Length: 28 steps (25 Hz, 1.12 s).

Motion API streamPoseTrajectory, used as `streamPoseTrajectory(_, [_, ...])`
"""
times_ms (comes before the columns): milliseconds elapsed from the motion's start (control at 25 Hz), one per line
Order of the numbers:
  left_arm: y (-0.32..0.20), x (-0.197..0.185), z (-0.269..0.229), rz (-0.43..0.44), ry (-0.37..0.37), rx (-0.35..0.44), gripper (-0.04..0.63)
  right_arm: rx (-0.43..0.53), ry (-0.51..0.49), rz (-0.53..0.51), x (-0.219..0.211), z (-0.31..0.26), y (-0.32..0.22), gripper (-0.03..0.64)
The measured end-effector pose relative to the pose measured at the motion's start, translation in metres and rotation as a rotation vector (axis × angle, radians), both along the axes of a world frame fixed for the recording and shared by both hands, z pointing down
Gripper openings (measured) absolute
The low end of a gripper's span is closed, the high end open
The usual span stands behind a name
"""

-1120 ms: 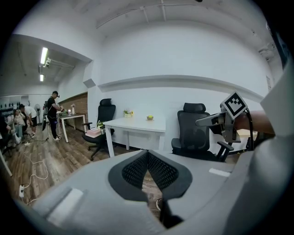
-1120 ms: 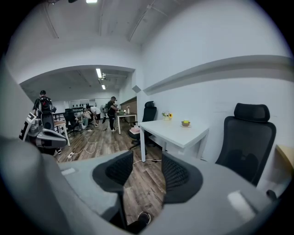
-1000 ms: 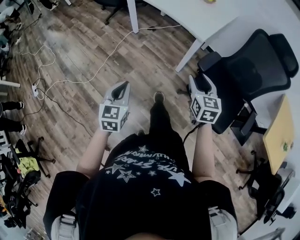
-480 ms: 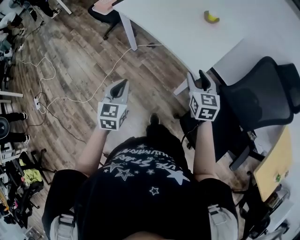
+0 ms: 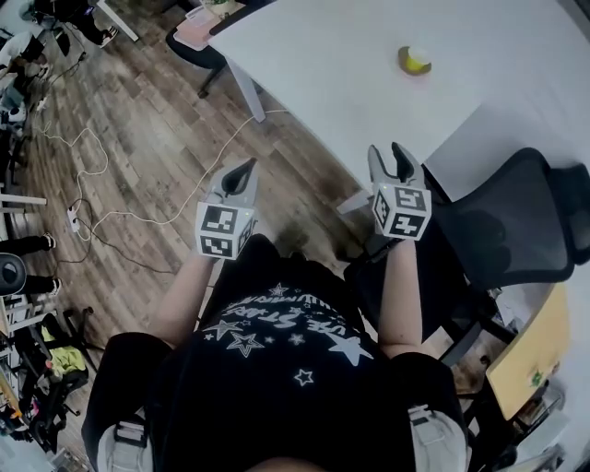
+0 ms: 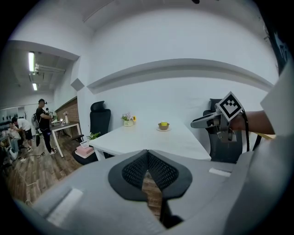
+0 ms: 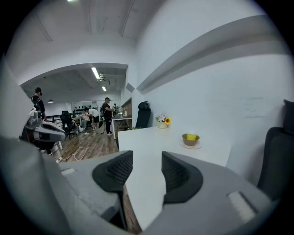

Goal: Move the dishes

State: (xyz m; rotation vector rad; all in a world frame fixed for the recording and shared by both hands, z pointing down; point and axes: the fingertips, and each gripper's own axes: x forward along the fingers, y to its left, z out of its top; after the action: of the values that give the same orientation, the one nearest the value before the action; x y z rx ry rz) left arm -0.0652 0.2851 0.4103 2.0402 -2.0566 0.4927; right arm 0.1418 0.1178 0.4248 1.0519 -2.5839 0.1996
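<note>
A small olive bowl with something yellow in it (image 5: 414,60) sits on a saucer on the white table (image 5: 350,64). The same bowl (image 7: 190,139) shows in the right gripper view, and the bowl (image 6: 163,125) shows far off in the left gripper view. My left gripper (image 5: 242,171) is shut and empty, held over the wood floor short of the table. My right gripper (image 5: 391,162) is open and empty, at the table's near edge. Both are well short of the bowl.
A black office chair (image 5: 516,221) stands right of my right arm. A flower pot (image 7: 161,121) sits at the table's far end. A cable (image 5: 138,157) trails across the floor. Another chair with a pink box (image 5: 198,28) stands at the table's far corner. People stand at distant desks (image 7: 106,114).
The view has moved forward towards the white table, so the bowl has come into sight and nearer. Both grippers keep their pose in front of me.
</note>
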Motion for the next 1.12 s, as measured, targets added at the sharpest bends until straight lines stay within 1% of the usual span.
streamPoseTrajectory(120, [-0.027,-0.011,0.0,0.017,0.018,0.003,0.011,-0.006,-0.004,0.027,-0.008,0.001,-0.023,0.198])
streamPoseTrajectory(280, [-0.076,-0.024,0.001,0.072,0.031,0.015,0.011,-0.006,-0.004,0.088,-0.014,0.001,-0.057,0.198])
streamPoseTrajectory(440, [-0.136,-0.03,0.007,0.166,0.052,0.02,0.011,-0.003,0.01,0.19,-0.008,0.003,-0.094,0.198])
streamPoseTrajectory(560, [-0.186,-0.034,0.01,0.244,0.068,0.008,0.011,-0.01,0.026,0.274,-0.001,0.003,-0.124,0.198])
streamPoseTrajectory(720, [-0.252,-0.04,0.012,0.327,0.095,-0.011,0.011,-0.03,0.051,0.369,0.003,0.005,-0.165,0.198])
streamPoseTrajectory(880, [-0.306,-0.042,0.012,0.428,0.11,-0.021,0.011,-0.049,0.06,0.469,0.004,0.004,-0.197,0.198])
streamPoseTrajectory(1000, [-0.34,-0.046,0.012,0.479,0.106,-0.023,0.011,-0.058,0.056,0.512,-0.002,0.004,-0.222,0.198])
streamPoseTrajectory(1120, [-0.368,-0.054,0.012,0.512,0.095,-0.02,0.011,-0.074,0.045,0.545,-0.01,0.008,-0.246,0.199])
